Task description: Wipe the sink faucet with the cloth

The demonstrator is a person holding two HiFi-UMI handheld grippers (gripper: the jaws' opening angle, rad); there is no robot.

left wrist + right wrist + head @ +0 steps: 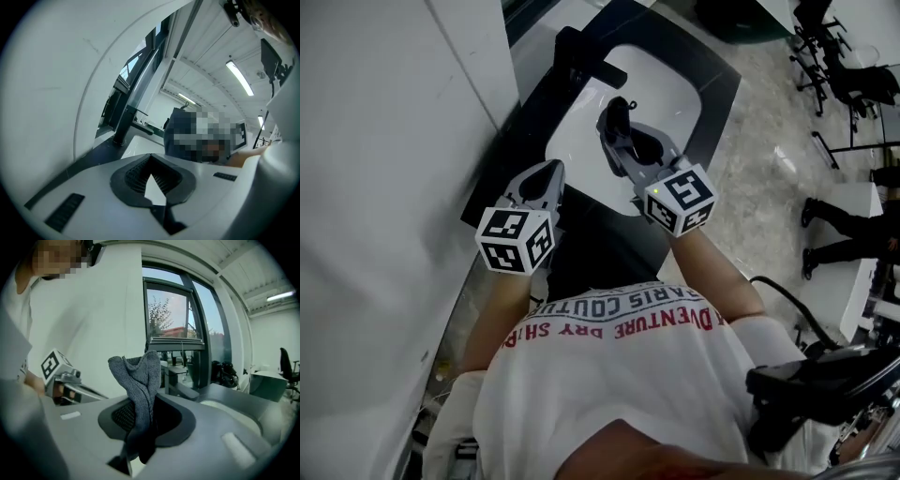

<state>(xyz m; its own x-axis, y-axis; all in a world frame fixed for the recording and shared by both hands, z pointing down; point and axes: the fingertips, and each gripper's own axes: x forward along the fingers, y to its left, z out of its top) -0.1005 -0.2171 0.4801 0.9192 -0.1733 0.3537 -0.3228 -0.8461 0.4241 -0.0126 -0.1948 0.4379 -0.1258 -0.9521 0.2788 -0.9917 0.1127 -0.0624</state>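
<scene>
While wiping not yet begun, step in hand reads as bringing cloth to faucet.
- White sink basin (pixel 666 89) set in dark counter; black faucet (pixel 579 47) at far rim, untouched.
- Right gripper (pixel 623 131) over basin, jaws clamped on grey knitted cloth (pixel 140 380).
- Left gripper (pixel 549 173) at near rim, jaws together, empty.
- Next move calls for reaching forward and pressing cloth on faucet.
- Only head view shows gap to faucet; only right gripper view shows cloth bunched upright.

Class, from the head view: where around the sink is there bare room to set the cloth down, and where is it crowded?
Free: the white basin right of the right gripper, and the dark counter strip bordering it there. Crowded: the basin's left side, between faucet, left gripper and wall.
</scene>
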